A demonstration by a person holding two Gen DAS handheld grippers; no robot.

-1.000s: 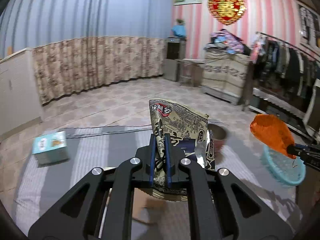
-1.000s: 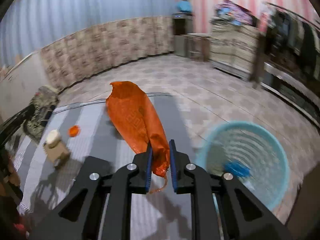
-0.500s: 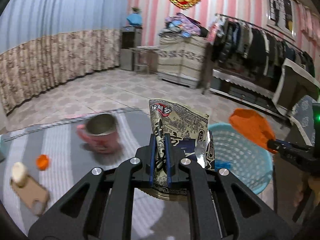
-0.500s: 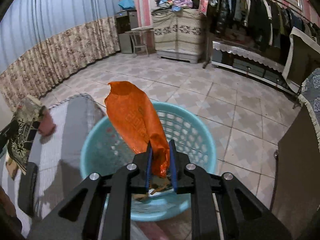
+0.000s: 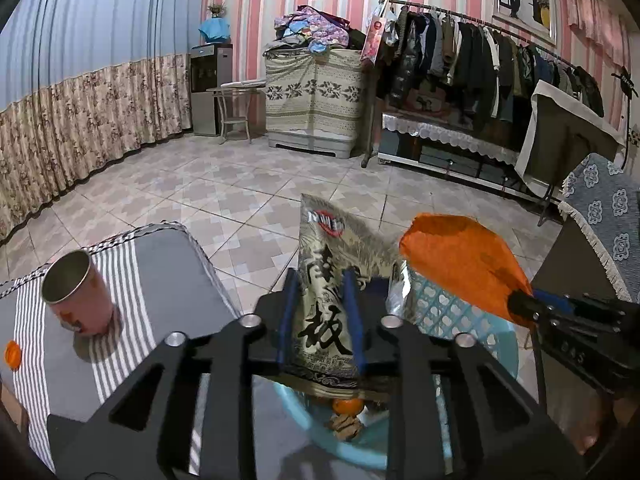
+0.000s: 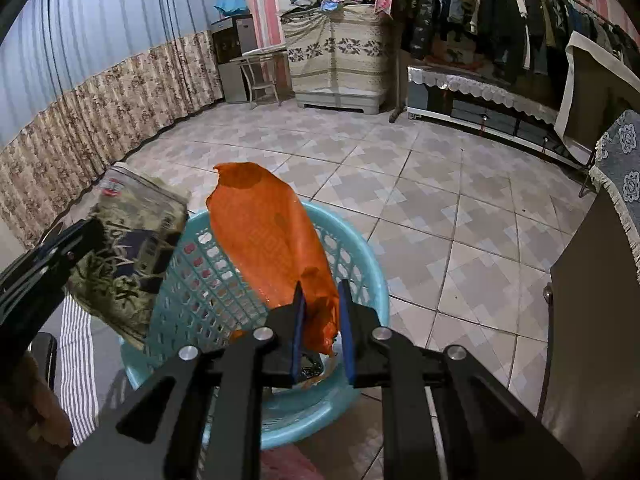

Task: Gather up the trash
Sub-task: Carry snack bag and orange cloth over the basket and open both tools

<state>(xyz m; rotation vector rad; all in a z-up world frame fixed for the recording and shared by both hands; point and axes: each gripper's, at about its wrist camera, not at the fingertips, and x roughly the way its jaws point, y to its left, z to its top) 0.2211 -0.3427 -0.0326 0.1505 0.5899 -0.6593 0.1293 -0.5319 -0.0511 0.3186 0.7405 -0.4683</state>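
Holding two pieces of trash over a blue basket (image 6: 360, 248), the person is ready to drop them in. The left gripper (image 5: 320, 320) has a printed snack bag (image 5: 332, 276) standing up between its blue pads, and its jaws are opening now, with gaps showing on both sides of the bag. The bag looks thin, light and crinkly, with a shiny silver inside, so I think it will slip and fall as soon as the pads let go. A bag like this is best pinched low at its flat bottom edge, as it is here.

The right gripper (image 6: 322, 320) is clamped on the gathered end of an orange wrapper (image 6: 264, 236). It looks soft and floppy, like thin plastic, and very light. It may float a little when dropped, so letting go right over the middle of the basket seems safest.

Down in the basket there are already bits of trash, one of them round and orange.

Just beside the basket is a grey striped cloth (image 5: 160, 276) on a low surface. A pink metal cup (image 5: 76, 292) stands on it, with a small orange cap (image 5: 12, 354) near it.

Farther off is a tiled floor (image 6: 420, 184), a flowery curtain (image 5: 92, 104), a covered cabinet (image 5: 316, 96) piled with clothes, a clothes rack (image 5: 492, 60) and a pink striped wall (image 5: 256, 12).
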